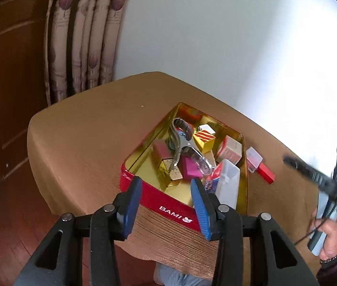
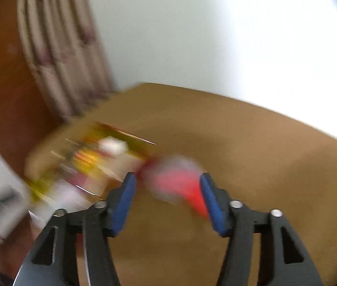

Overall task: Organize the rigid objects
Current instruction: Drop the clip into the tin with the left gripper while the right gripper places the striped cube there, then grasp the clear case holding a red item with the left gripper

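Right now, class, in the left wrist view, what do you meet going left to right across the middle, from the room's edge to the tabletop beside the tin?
Curtain → red tin → clear plastic box → red block → right gripper.

Left wrist view high over tin (image 1: pixel 159 201), right wrist view low, blurred, both seemingly sharing table (image 2: pixel 251 143).

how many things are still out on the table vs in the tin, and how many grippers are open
On the table outside the red tin: 2 (clear small box, red block)
Open grippers: 2 (left gripper, right gripper)
Total: 4; items in the tin overlap too much to count.
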`<state>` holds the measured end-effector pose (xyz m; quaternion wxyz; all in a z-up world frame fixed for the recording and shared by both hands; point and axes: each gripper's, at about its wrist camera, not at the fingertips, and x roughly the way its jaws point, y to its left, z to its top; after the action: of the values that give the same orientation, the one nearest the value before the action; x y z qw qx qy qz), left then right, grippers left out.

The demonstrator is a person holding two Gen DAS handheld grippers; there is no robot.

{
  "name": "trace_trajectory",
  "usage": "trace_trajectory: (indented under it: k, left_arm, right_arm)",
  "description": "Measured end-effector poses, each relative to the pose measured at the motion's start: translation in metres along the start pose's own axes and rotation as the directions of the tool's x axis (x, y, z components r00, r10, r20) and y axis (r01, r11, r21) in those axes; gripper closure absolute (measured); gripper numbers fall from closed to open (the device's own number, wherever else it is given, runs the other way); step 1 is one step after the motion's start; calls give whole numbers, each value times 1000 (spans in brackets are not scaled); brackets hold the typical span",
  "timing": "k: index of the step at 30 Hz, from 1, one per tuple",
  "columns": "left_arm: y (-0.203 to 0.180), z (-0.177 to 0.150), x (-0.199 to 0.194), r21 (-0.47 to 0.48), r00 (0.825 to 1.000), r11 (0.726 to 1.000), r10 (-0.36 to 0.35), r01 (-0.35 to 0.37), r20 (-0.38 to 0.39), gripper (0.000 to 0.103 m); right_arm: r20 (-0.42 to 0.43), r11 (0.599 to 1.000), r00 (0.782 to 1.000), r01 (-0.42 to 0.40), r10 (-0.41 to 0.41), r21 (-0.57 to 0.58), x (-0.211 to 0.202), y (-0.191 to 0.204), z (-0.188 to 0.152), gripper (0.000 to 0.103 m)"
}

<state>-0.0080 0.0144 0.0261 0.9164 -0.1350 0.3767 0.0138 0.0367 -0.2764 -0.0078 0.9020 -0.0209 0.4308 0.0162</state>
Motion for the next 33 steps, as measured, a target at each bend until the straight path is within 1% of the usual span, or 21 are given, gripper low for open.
trace_trajectory:
  k: [1, 2, 6, 8, 10, 11, 12, 14, 16, 17, 19, 20, 21, 23, 24, 25, 26, 27, 28, 31, 33]
  left_arm:
    - [-4, -2, 0, 14, 1000, 1000, -5, 5, -1, 60]
    - [-8, -5, 0, 25, 1000, 1000, -10, 10, -4, 60]
    - [-35, -14, 0, 121, 999, 992, -22, 25, -27, 60]
    - [-53, -19, -2, 169, 999, 985, -29, 34, -30, 60]
    - [-72, -21, -2, 218, 997, 974, -49, 60, -53, 60]
    - [-82, -20, -2, 233, 996, 969, -69, 82, -64, 60]
    - [-95, -17, -2, 247, 993, 963, -96, 111, -70, 60]
    - [-119, -11, 0, 286, 989, 947, -128, 145, -79, 59]
    - [-151, 0, 10, 340, 984, 925, -147, 172, -96, 50]
    - [-168, 6, 21, 371, 980, 909, -152, 190, -128, 48]
    - [-193, 17, 39, 430, 970, 874, -164, 226, -177, 47]
    - [-205, 22, 50, 462, 967, 854, -164, 239, -197, 47]
    - [-220, 26, 63, 511, 963, 825, -142, 242, -227, 47]
    - [-242, 31, 85, 617, 971, 760, -79, 205, -226, 47]
    - [-255, 32, 99, 679, 967, 701, -58, 217, -249, 47]
    - [-262, 32, 109, 717, 963, 661, -35, 224, -268, 47]
    - [-269, 32, 119, 746, 961, 627, -13, 224, -277, 47]
    - [-277, 34, 132, 761, 949, 596, -5, 257, -316, 47]
    - [-280, 35, 144, 757, 931, 583, 0, 296, -365, 47]
    - [-282, 40, 169, 740, 901, 573, 9, 351, -434, 47]
    - [-279, 42, 181, 724, 876, 565, 6, 396, -483, 47]
  right_arm:
    - [-25, 998, 997, 68, -69, -11, -3, -16, -13, 43]
    - [-48, 994, 993, 108, -108, 1, -6, -37, -29, 43]
    - [-57, 990, 992, 117, -113, 76, -23, -77, -64, 43]
    - [-62, 992, 995, 89, -83, 91, -27, -85, -77, 42]
    - [-73, 995, 996, 63, -57, 83, -29, -89, -88, 41]
    - [-59, 996, 998, 22, -17, 86, -32, -92, -89, 37]
    - [-36, 996, 999, -4, 7, 89, -35, -91, -90, 26]
    - [-10, 993, 999, -40, 41, 108, -38, -93, -90, 17]
    - [-5, 989, 997, -75, 76, 131, -38, -95, -88, 16]
    - [13, 986, 996, -92, 91, 142, -41, -98, -89, 16]
    - [43, 980, 991, -129, 123, 149, -47, -100, -89, 15]
    - [56, 978, 989, -145, 138, 152, -50, -100, -90, 14]
    - [64, 976, 987, -155, 146, 154, -52, -101, -90, 14]
    - [78, 972, 983, -176, 166, 155, -57, -102, -91, 13]
    - [78, 971, 982, -182, 172, 154, -57, -102, -90, 11]
    - [82, 970, 980, -193, 182, 150, -58, -101, -90, 10]
    - [87, 969, 978, -198, 187, 147, -57, -101, -89, 9]
    - [95, 968, 977, -206, 193, 143, -59, -100, -89, 8]
    - [99, 967, 975, -210, 197, 142, -60, -101, -89, 8]
    - [110, 963, 971, -228, 214, 144, -62, -102, -89, 7]
    - [113, 961, 969, -236, 221, 144, -62, -102, -89, 6]
